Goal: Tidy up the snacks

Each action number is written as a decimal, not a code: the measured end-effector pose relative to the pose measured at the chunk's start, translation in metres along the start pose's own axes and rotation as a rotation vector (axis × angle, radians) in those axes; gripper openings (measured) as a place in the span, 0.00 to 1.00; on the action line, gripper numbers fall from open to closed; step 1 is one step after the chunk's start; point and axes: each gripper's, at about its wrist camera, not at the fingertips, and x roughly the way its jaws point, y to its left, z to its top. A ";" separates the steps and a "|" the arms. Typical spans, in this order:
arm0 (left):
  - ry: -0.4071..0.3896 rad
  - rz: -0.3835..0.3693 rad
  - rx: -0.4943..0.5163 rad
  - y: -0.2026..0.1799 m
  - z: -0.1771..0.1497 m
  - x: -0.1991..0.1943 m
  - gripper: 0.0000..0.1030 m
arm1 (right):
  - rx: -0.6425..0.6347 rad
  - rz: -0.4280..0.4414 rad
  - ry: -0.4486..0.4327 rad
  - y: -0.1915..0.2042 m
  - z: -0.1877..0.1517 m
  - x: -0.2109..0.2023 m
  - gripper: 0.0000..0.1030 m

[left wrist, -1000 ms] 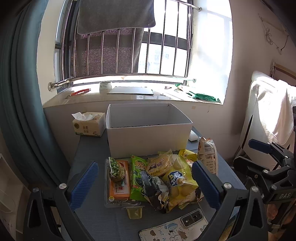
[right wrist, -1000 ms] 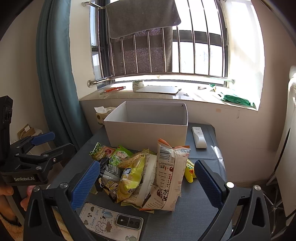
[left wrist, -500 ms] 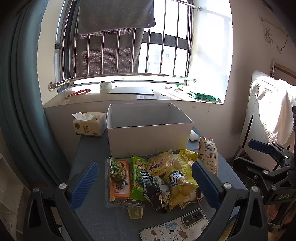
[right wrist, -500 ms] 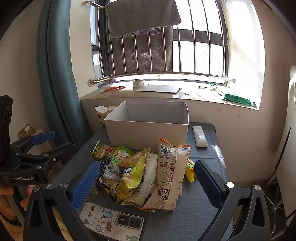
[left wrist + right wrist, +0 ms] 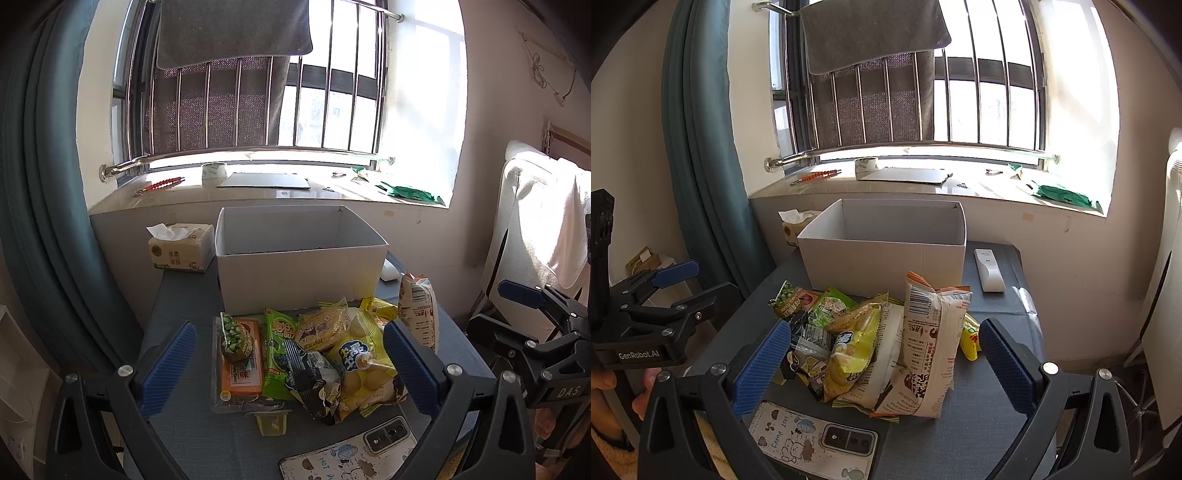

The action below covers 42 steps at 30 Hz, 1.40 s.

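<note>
A pile of snack packets (image 5: 317,354) lies on the grey table in front of an open white box (image 5: 299,258), whose inside looks empty. The pile holds an orange pack (image 5: 240,365), green packs, a yellow chip bag (image 5: 362,365) and a tall white bag (image 5: 931,347) standing upright. My left gripper (image 5: 291,365) is open and empty, hovering before the pile. My right gripper (image 5: 886,365) is open and empty, also before the pile (image 5: 864,332). Each gripper shows in the other's view, the left (image 5: 676,288) and the right (image 5: 535,306).
A phone (image 5: 816,439) in a cartoon case lies at the table's near edge. A tissue pack (image 5: 181,251) sits left of the box, a white remote (image 5: 988,269) right of it. A window sill and curtain are behind; a chair stands at the right.
Both grippers have crept slightly closer to the pile. Nothing on the table has moved.
</note>
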 end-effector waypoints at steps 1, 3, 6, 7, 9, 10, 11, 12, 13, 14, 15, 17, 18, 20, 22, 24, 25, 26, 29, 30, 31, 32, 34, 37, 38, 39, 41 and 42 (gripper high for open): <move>-0.003 -0.002 -0.002 0.000 0.000 0.000 1.00 | 0.003 0.000 0.002 -0.001 0.000 0.001 1.00; -0.005 -0.003 -0.010 0.002 0.000 0.000 1.00 | 0.013 -0.009 0.010 -0.004 -0.002 0.004 1.00; -0.017 -0.058 -0.049 0.005 -0.003 0.000 1.00 | 0.045 -0.028 0.034 -0.015 -0.005 0.012 1.00; -0.023 -0.067 -0.057 0.006 -0.004 0.000 1.00 | 0.063 -0.028 0.042 -0.019 -0.006 0.016 1.00; -0.029 -0.062 -0.051 0.006 -0.007 0.000 1.00 | 0.096 -0.038 0.069 -0.029 -0.010 0.025 1.00; -0.040 -0.053 -0.047 0.006 -0.009 -0.001 1.00 | 0.114 -0.044 0.079 -0.035 -0.012 0.031 1.00; -0.048 -0.050 -0.054 0.007 -0.011 -0.001 1.00 | 0.128 -0.052 0.089 -0.040 -0.015 0.035 1.00; -0.060 -0.051 -0.064 0.009 -0.014 -0.002 1.00 | 0.141 -0.058 0.102 -0.044 -0.018 0.040 1.00; -0.062 -0.057 -0.081 0.011 -0.016 -0.003 1.00 | 0.155 -0.049 0.111 -0.048 -0.021 0.045 1.00; -0.049 -0.062 -0.087 0.013 -0.019 -0.002 1.00 | 0.174 -0.029 0.114 -0.053 -0.024 0.049 1.00; -0.026 -0.065 -0.086 0.014 -0.021 0.001 1.00 | 0.194 -0.001 0.118 -0.058 -0.028 0.054 1.00; 0.035 -0.044 -0.065 0.016 -0.026 0.006 1.00 | 0.223 0.032 0.140 -0.063 -0.034 0.066 1.00; 0.051 -0.031 -0.050 0.016 -0.029 0.008 1.00 | 0.234 0.040 0.160 -0.066 -0.037 0.073 1.00; 0.063 -0.020 -0.030 0.019 -0.034 0.009 1.00 | 0.244 0.037 0.168 -0.069 -0.041 0.085 1.00; 0.078 -0.045 -0.049 0.023 -0.038 0.008 1.00 | 0.233 -0.001 0.189 -0.070 -0.046 0.098 1.00; 0.091 -0.067 -0.061 0.027 -0.040 0.008 1.00 | 0.223 0.014 0.189 -0.070 -0.050 0.107 0.80; 0.102 -0.067 -0.064 0.029 -0.041 0.008 1.00 | 0.220 0.043 0.201 -0.071 -0.052 0.113 0.66; 0.133 -0.066 -0.077 0.030 -0.041 0.007 1.00 | 0.226 0.053 0.218 -0.071 -0.054 0.117 0.36; 0.124 -0.061 -0.075 0.034 -0.043 0.009 1.00 | 0.250 0.057 0.186 -0.071 -0.056 0.112 0.35; 0.121 -0.064 -0.075 0.036 -0.043 0.010 1.00 | 0.250 0.064 0.179 -0.071 -0.055 0.108 0.35; 0.122 -0.064 -0.078 0.037 -0.044 0.012 1.00 | 0.248 0.065 0.171 -0.070 -0.054 0.104 0.35; 0.120 -0.061 -0.079 0.039 -0.045 0.014 1.00 | 0.246 0.065 0.158 -0.070 -0.053 0.100 0.35; 0.128 -0.053 -0.088 0.042 -0.045 0.019 1.00 | 0.253 0.069 0.123 -0.071 -0.050 0.086 0.35; 0.143 -0.071 -0.108 0.049 -0.043 0.032 1.00 | 0.273 0.090 0.080 -0.073 -0.044 0.068 0.35; 0.159 -0.071 -0.120 0.052 -0.042 0.039 1.00 | 0.274 0.097 0.072 -0.073 -0.042 0.062 0.35; 0.171 -0.073 -0.132 0.054 -0.040 0.047 1.00 | 0.277 0.101 0.063 -0.073 -0.041 0.057 0.35; 0.198 -0.062 -0.145 0.060 -0.036 0.064 1.00 | 0.279 0.112 0.046 -0.071 -0.039 0.048 0.35; 0.216 -0.052 -0.147 0.062 -0.034 0.073 1.00 | 0.276 0.113 0.037 -0.070 -0.038 0.044 0.35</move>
